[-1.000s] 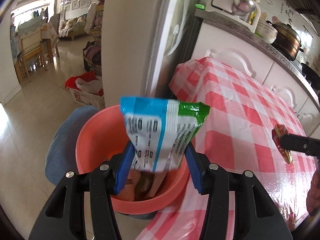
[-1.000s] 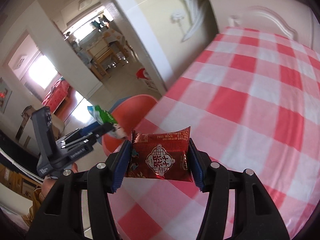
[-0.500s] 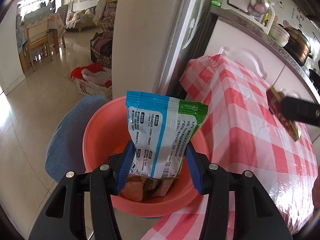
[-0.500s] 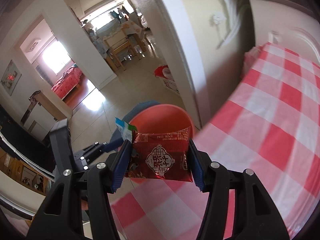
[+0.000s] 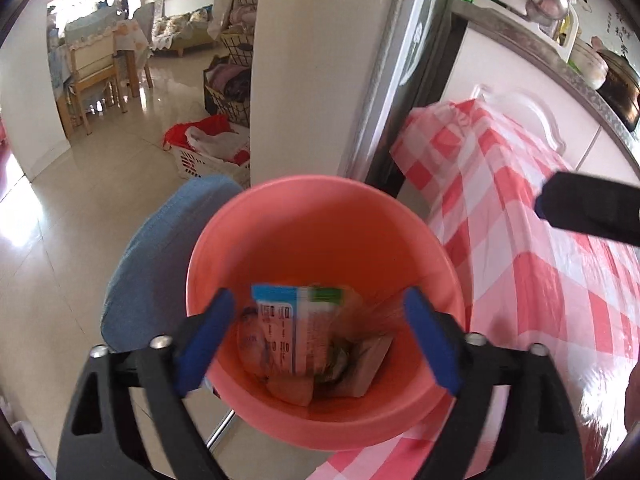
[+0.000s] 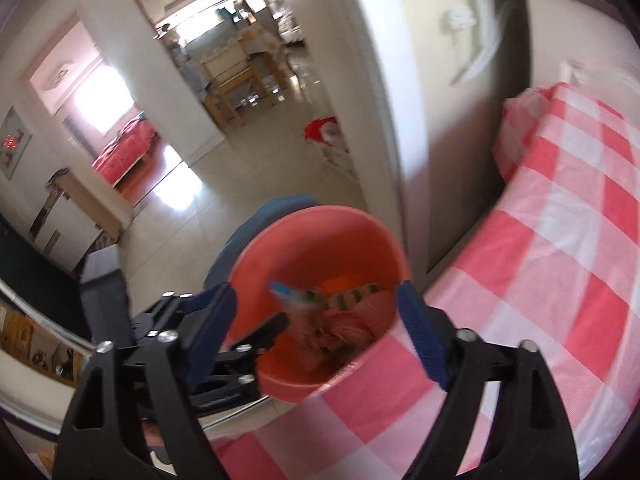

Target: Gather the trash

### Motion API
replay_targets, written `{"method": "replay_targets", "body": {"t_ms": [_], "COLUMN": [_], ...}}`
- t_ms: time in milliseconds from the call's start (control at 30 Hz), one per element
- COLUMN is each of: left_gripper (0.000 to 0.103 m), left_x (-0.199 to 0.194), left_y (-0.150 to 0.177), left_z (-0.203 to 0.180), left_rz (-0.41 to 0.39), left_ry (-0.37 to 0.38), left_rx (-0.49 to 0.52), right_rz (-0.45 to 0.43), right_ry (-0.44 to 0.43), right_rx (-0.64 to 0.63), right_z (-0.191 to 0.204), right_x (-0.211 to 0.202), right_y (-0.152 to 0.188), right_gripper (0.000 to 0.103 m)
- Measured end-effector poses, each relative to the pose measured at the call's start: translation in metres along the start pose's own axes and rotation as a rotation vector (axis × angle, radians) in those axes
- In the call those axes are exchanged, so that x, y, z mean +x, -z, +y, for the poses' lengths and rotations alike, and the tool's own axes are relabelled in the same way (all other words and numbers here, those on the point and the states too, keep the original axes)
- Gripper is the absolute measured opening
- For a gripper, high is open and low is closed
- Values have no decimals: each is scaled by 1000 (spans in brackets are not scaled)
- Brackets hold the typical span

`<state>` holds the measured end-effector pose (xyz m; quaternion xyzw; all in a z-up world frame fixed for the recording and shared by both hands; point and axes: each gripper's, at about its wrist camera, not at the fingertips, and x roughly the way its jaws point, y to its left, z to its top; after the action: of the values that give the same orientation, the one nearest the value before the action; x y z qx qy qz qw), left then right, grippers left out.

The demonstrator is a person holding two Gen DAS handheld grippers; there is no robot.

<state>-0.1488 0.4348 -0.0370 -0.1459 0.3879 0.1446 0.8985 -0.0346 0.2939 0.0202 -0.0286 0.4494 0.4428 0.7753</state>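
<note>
A salmon-pink bin (image 5: 320, 236) stands on a blue stool beside the table; it also shows in the right wrist view (image 6: 320, 240). My left gripper (image 5: 320, 336) is open above the bin. The blue, white and green packet (image 5: 296, 328) lies inside the bin on other wrappers. My right gripper (image 6: 316, 332) is open and empty over the bin's near rim. The blue-green packet (image 6: 296, 294) shows blurred inside the bin. I cannot make out the red packet among the wrappers. The right gripper's black body (image 5: 592, 212) reaches in from the right.
A table with a red-and-white checked cloth (image 5: 540, 264) is right of the bin; it also shows in the right wrist view (image 6: 560, 240). A white pillar (image 5: 304, 60) stands behind. A white basket of clothes (image 5: 208, 152) sits on the floor. A counter with pots (image 5: 580, 52) is at the back right.
Both grippers have opened. The blue-green packet has dropped from my left gripper into the bin. The red packet has left my right gripper, which moved over the bin.
</note>
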Motion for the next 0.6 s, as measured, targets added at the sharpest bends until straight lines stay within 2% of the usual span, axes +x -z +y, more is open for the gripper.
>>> {"method": "replay_targets", "body": {"t_ms": [133,367,500,600], "left_gripper": [93,94,96,96], "left_x": [-9,-37,-62,-79], "left_y": [-6,-21,-27,-31], "left_z": [-8,-38,-69,-95], "left_rz": [-25,-94,-166,-198], "left_ry": [-57,-90,-99,-64], "left_rx": [32,101,154,187], "right_rz": [-56,-200,-274,-323], "right_ry": [66,218,308,372], "right_rx": [21,23,45,56], "right_z": [-12,-33,-49,-57], "right_x": [-20,-77,-118,-149], "right_y": [7,31,49,62], "right_gripper": [90,92,92,92]}}
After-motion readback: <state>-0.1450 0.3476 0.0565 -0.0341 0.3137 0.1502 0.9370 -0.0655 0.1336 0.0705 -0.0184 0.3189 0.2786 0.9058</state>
